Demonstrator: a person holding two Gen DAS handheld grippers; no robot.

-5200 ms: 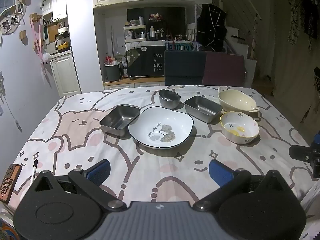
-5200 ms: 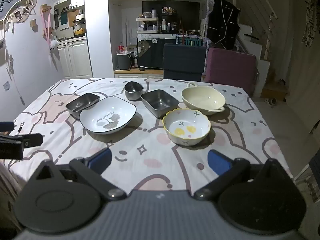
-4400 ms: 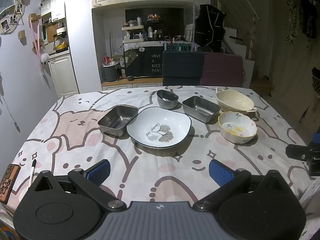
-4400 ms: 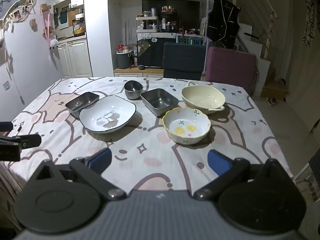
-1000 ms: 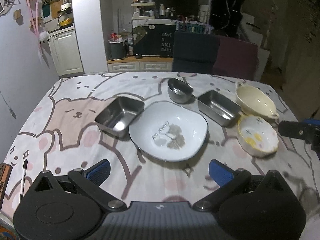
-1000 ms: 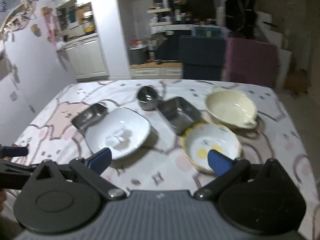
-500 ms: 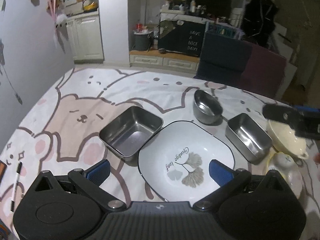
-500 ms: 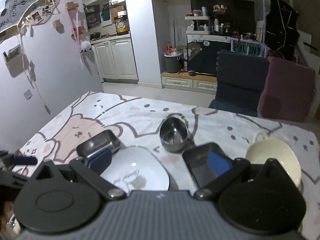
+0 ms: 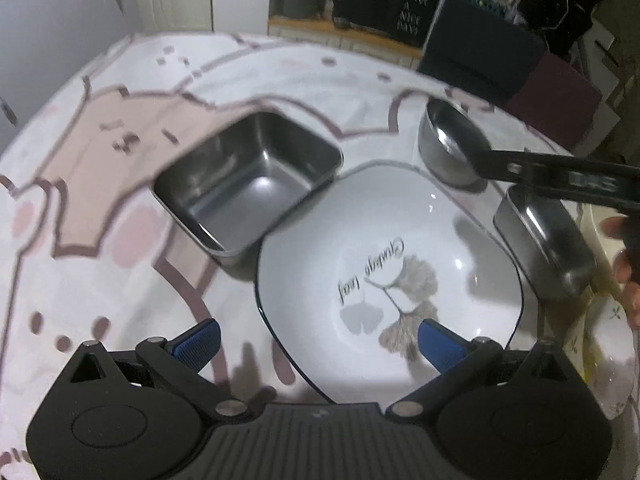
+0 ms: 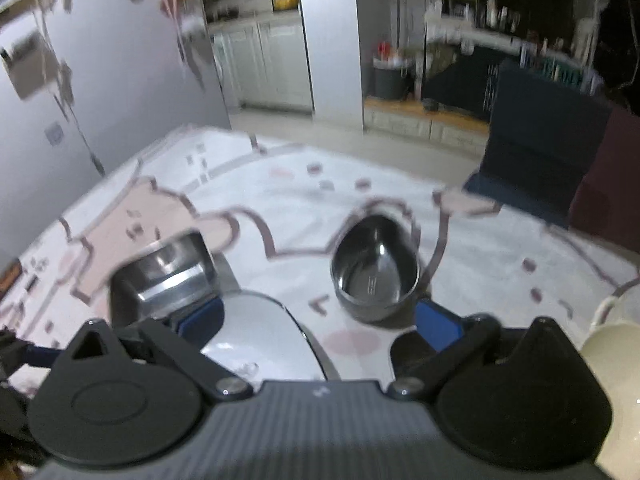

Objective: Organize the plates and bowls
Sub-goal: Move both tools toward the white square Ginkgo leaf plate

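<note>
Left tool: spread wide and empty, pointing steeply down; its blue fingertips straddle the near rim of the white plate, one over the cloth and one over the plate's face, gripping nothing.
Right tool: jaws wide apart and closing, nothing pressed between them; the round steel bowl sits just ahead of its right blue pad. In the left wrist view one black finger of it reaches in from the right, crossing in front of that bowl.
White plate: squarish, dark-rimmed, with a ginkgo leaf print and script, lying near the middle of the table.
Left steel tray: rectangular, empty, just beside the plate's left corner, toward the table's left edge.
Round steel bowl: empty, upright, beyond the plate toward the far edge.
Right steel tray: rectangular, just beside the plate's right side.
Flowered bowl: white, scalloped, near the right edge, partly cut off.
Cream bowl: pale, at the right edge, blurred.
Table: covered in a white cloth with pink bears.
Person: fingertips show at the right margin.
</note>
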